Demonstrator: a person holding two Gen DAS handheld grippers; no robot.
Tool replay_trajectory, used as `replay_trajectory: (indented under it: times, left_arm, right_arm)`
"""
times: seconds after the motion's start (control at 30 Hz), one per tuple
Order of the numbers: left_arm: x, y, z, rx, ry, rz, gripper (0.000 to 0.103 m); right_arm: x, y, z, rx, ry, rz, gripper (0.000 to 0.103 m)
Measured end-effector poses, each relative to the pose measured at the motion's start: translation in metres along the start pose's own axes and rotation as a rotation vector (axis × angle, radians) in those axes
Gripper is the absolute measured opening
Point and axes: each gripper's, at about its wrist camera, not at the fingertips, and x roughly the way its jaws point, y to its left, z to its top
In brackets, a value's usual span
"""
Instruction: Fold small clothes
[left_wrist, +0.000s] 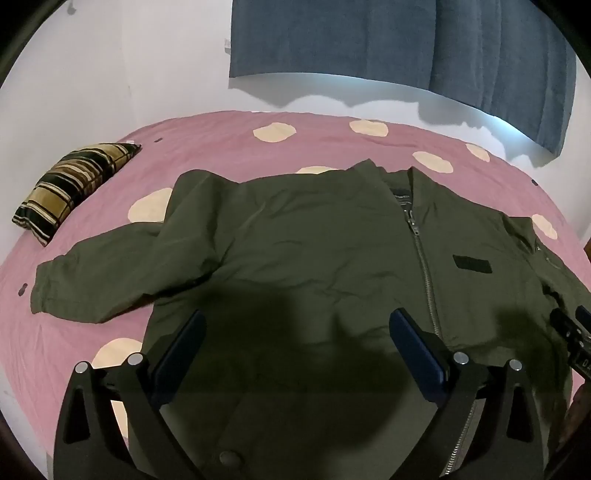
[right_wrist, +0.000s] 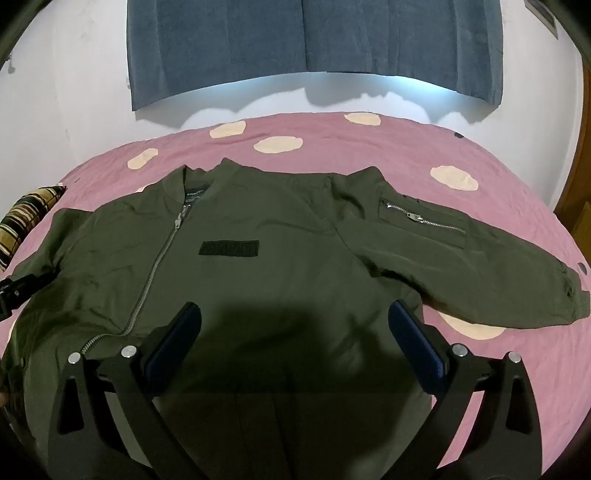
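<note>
An olive-green zip jacket (left_wrist: 314, 236) lies flat and face up on the bed, zipped, with both sleeves spread outward. My left gripper (left_wrist: 297, 325) hovers open above the jacket's left lower half, nothing between its blue pads. In the right wrist view the same jacket (right_wrist: 266, 236) shows a black chest patch (right_wrist: 229, 248) and a zip pocket on the right sleeve (right_wrist: 424, 219). My right gripper (right_wrist: 295, 317) stands open over the jacket's right lower half, empty. The right gripper's black body (left_wrist: 572, 332) shows at the left wrist view's right edge.
The bed has a pink sheet (left_wrist: 221, 147) with cream dots. A striped black-and-tan pillow (left_wrist: 70, 184) lies at the far left. A blue curtain (right_wrist: 314, 40) hangs on the white wall behind the bed. A wooden edge (right_wrist: 576, 199) stands at far right.
</note>
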Motion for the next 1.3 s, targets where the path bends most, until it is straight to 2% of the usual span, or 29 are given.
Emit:
replay_trajectory:
  times: [0.57,0.7,0.8,0.9,1.0,1.1,1.17,1.2,1.27,1.3]
  left_arm:
    - [0.000,0.001,0.001,-0.005,0.001,0.001,0.099]
    - [0.001,0.004,0.001,-0.018,0.005,-0.003,0.099]
    - [0.008,0.009,0.001,-0.045,0.030,-0.001,0.099]
    - [0.017,0.015,0.002,-0.058,0.058,-0.022,0.099]
    - [0.025,0.027,0.003,-0.093,0.067,-0.023,0.099]
    - [0.032,0.038,0.003,-0.139,0.092,-0.031,0.099]
    - [0.034,0.045,0.004,-0.167,0.077,-0.035,0.099]
    - [0.036,0.049,0.005,-0.203,0.074,-0.063,0.099]
    - [0.039,0.055,0.007,-0.230,0.051,-0.074,0.099]
    - [0.039,0.057,0.006,-0.232,0.054,-0.063,0.099]
  right_arm:
    - [0.001,0.001,-0.002,0.002,0.003,0.001,0.101]
    - [0.002,-0.004,-0.003,0.034,0.013,0.021,0.101]
    - [0.005,-0.023,0.000,0.105,0.034,0.059,0.101]
    - [0.004,-0.060,0.006,0.203,0.040,0.086,0.101]
    - [-0.007,-0.120,0.008,0.354,0.009,0.079,0.101]
    - [-0.024,-0.199,-0.003,0.572,-0.049,0.065,0.101]
    - [-0.036,-0.255,-0.022,0.737,-0.093,0.043,0.101]
    - [-0.040,-0.277,-0.031,0.799,-0.107,0.024,0.100]
    - [-0.048,-0.318,-0.051,0.912,-0.119,-0.043,0.090]
    - [-0.051,-0.331,-0.059,0.946,-0.128,-0.068,0.081]
